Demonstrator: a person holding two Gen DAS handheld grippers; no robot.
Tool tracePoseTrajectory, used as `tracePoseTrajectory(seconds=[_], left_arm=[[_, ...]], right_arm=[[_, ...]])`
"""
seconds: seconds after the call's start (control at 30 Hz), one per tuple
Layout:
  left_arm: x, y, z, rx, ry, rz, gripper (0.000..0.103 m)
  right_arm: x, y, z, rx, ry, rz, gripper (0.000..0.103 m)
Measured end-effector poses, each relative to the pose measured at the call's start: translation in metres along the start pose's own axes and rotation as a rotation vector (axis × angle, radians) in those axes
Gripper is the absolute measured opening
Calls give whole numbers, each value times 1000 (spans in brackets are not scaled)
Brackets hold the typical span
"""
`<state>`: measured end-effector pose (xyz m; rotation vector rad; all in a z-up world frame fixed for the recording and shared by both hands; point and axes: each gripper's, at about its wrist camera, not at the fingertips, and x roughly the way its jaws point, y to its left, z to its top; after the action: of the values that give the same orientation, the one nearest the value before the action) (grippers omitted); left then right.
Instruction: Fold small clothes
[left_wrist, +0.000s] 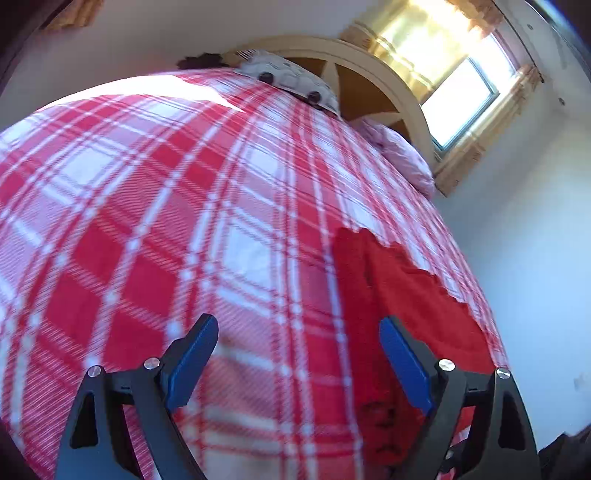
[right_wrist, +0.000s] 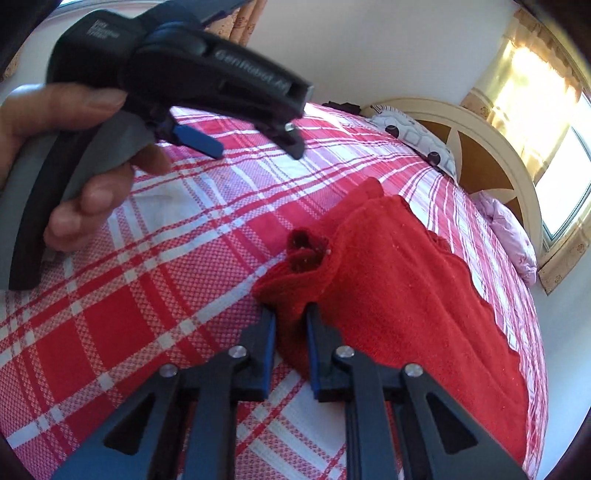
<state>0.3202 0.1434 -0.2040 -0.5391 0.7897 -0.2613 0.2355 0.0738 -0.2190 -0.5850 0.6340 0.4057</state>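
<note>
A small red knitted garment lies on the red and white plaid bed cover, with a scalloped edge on its far right side. My right gripper is shut on a bunched fold of the garment at its near left edge. My left gripper is open and empty above the cover, with the garment just beyond its right finger. The left gripper also shows in the right wrist view, held up in a hand at the upper left, apart from the garment.
A patterned pillow and a pink pillow lie at the headboard. A bright window with curtains is at the right. The bed's right edge runs close to the white wall.
</note>
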Motion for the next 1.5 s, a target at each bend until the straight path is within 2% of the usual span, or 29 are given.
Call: tracePoseTrajectory(seconds=[0.07, 0.2, 0.43, 0.47, 0.5, 0.57, 0.6, 0.67, 0.7, 0.73, 0.77, 1.07, 1.2, 1.5], left_arm=[[22, -12, 8, 17, 67, -45, 90], [59, -35, 22, 72, 139, -26, 90], [80, -38, 39, 65, 155, -36, 89], [79, -37, 40, 64, 155, -40, 86], [80, -37, 41, 62, 161, -56, 82], [84, -37, 41, 55, 182, -73, 63], [86, -38, 41, 61, 184, -70, 59], [91, -41, 41, 69, 207, -85, 35], [94, -43, 40, 64, 216, -92, 33], [94, -45, 40, 69, 211, -93, 21], [93, -47, 39, 78, 208, -96, 14], [79, -63, 53, 78, 170, -84, 12], [75, -74, 59, 55, 155, -94, 12], [77, -106, 68, 30, 132, -128, 12]], right_arm=[[0, 0, -1, 5, -3, 4, 17], [0, 1, -2, 6, -11, 8, 17], [0, 2, -2, 5, -19, 7, 17], [0, 4, -2, 0, -20, 1, 17], [0, 6, -2, -5, -21, -6, 17], [-1, 9, -2, -8, -23, -9, 17], [-2, 11, -3, -7, -24, -7, 17], [-3, 13, -4, -3, -26, -4, 17], [-4, 13, -4, -3, -27, -4, 17], [-4, 14, -4, -4, -29, -4, 17], [-6, 15, -4, -5, -30, -7, 17], [-26, -2, -7, 62, -94, 34, 11], [-40, -21, -10, 148, -113, 85, 10], [-67, -81, -22, 341, -149, 141, 10]])
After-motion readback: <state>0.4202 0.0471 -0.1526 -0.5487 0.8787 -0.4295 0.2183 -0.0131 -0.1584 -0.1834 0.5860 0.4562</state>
